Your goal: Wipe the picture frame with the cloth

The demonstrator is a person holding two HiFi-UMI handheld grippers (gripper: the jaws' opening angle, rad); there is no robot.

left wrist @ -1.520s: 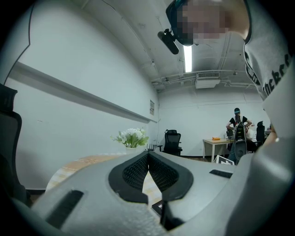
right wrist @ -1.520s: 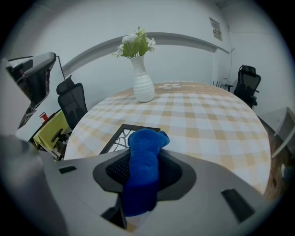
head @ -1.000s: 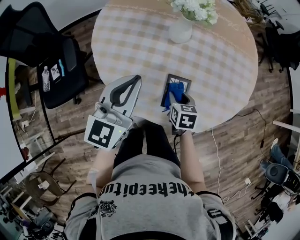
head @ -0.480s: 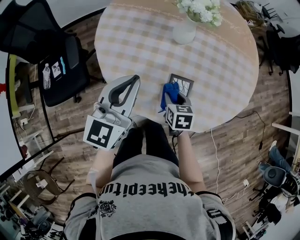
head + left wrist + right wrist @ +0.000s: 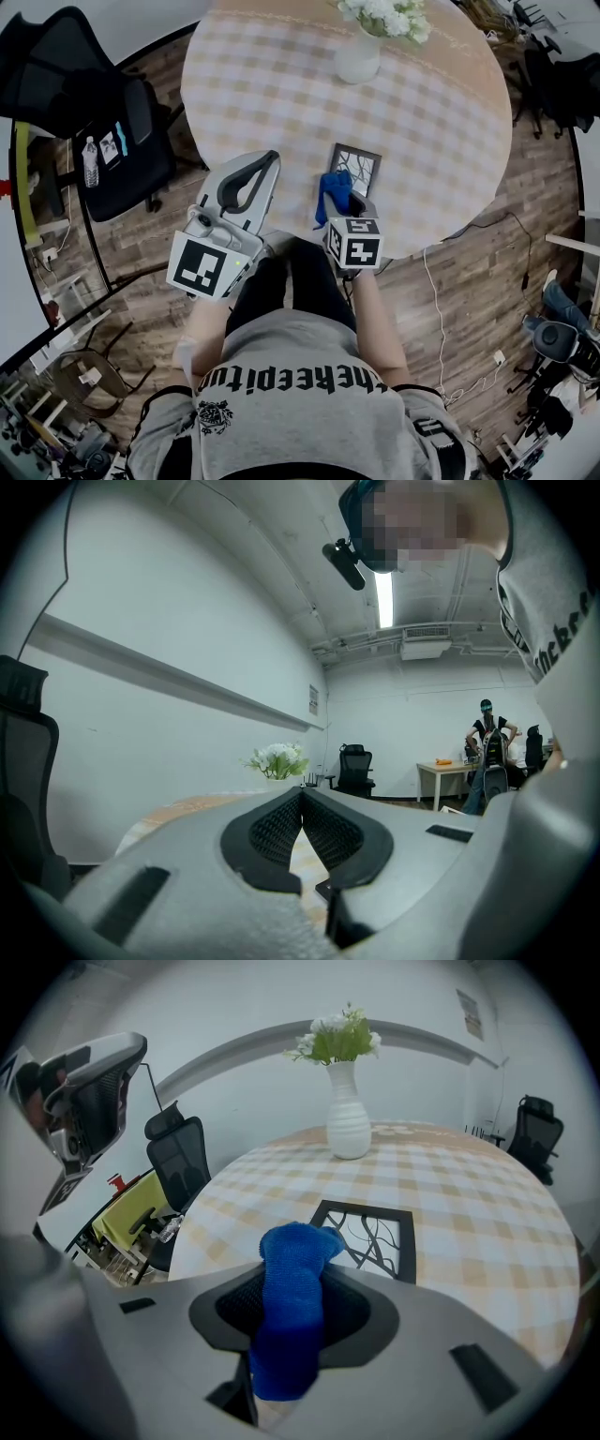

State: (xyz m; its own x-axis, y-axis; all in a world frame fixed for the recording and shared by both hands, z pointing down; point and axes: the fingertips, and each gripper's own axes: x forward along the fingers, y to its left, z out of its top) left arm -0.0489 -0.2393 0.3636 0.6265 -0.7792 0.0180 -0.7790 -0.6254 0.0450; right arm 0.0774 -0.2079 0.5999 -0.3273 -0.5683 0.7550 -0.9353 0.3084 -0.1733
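A dark picture frame [image 5: 356,168] [image 5: 370,1236] with a branch drawing lies flat near the front edge of the round table. My right gripper [image 5: 339,199] [image 5: 292,1309] is shut on a blue cloth [image 5: 332,191] [image 5: 290,1301], which hangs from the jaws just above the frame's near left corner. In the right gripper view the cloth's upper end covers part of that corner. My left gripper [image 5: 258,176] [image 5: 302,822] is held off to the left over the table's edge, its jaws shut with nothing between them.
A white vase of flowers [image 5: 361,52] [image 5: 348,1110] stands on the checked tablecloth [image 5: 281,84] at the far side. A black office chair [image 5: 108,112] stands left of the table. A cable [image 5: 436,309] runs over the wooden floor at the right.
My right gripper with the cloth has drawn back toward the person and a little left, from over the frame's middle to its near left corner. The left gripper has stayed put.
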